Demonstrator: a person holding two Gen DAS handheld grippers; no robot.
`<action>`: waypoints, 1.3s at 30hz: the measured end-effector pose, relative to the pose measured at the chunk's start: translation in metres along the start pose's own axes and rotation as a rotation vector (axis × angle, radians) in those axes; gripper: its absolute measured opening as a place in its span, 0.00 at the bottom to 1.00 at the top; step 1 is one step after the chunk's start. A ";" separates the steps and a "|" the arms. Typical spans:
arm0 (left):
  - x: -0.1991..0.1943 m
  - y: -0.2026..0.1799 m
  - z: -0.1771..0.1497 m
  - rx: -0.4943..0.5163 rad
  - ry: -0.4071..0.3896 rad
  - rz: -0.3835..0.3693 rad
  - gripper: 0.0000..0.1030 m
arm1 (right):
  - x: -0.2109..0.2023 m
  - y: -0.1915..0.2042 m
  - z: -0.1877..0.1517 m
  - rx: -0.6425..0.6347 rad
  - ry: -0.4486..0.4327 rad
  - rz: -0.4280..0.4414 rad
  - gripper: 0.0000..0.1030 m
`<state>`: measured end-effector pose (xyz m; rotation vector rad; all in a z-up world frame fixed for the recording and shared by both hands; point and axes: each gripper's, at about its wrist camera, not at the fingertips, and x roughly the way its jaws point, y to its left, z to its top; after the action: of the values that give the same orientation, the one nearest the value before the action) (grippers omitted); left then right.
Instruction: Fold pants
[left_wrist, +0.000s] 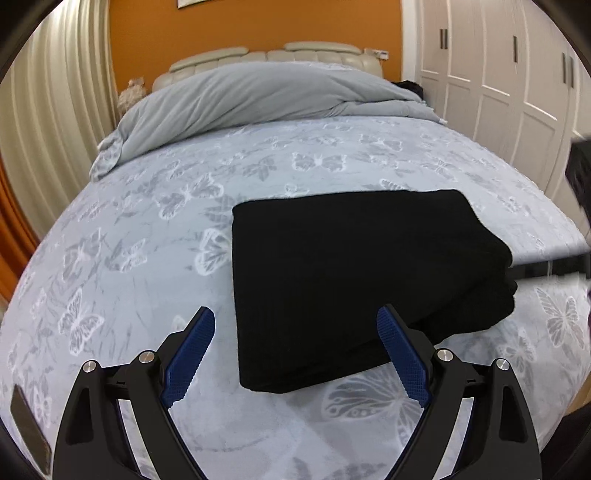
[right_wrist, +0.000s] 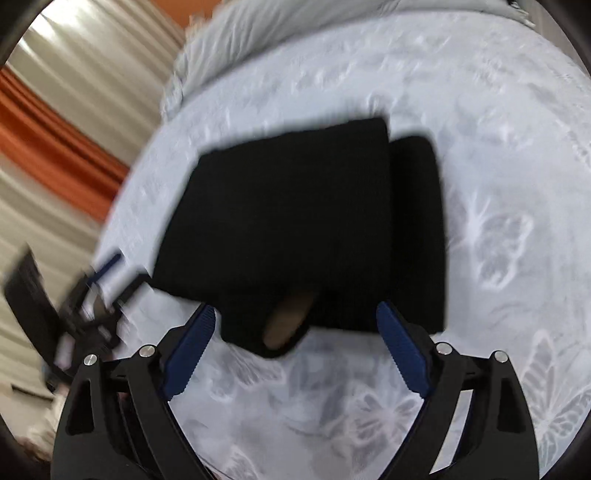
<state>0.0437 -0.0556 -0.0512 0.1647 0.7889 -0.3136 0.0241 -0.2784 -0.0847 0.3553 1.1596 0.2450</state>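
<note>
The folded black pants (left_wrist: 365, 284) lie flat on the butterfly bedsheet (left_wrist: 147, 258), at twelve o'clock just beyond both grippers' fingers (left_wrist: 192, 354) (right_wrist: 402, 350), spread apart, holding nothing.

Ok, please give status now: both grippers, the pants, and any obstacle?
Left gripper open, empty. Right gripper open, empty. Black pants folded, flat on bed sheet. Grey duvet bunched far back, not in the way.

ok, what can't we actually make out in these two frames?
- Right wrist view: motion blur; the tan patch on the black pants can't be identified.
- Left wrist view: pants' layers merge into flat black.
- Left wrist view: dark object cut by the right edge.
</note>
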 end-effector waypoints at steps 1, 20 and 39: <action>0.002 0.002 0.000 -0.016 0.009 0.003 0.84 | 0.011 0.001 -0.003 0.001 0.029 -0.003 0.84; 0.028 0.056 -0.006 -0.192 0.136 0.019 0.84 | -0.054 -0.050 0.006 -0.008 -0.215 -0.352 0.30; 0.073 0.062 -0.013 -0.442 0.242 -0.142 0.85 | 0.003 -0.001 0.075 -0.088 -0.180 -0.182 0.10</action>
<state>0.1042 -0.0098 -0.1111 -0.2747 1.0928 -0.2485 0.0948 -0.2891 -0.0613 0.1882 0.9935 0.1015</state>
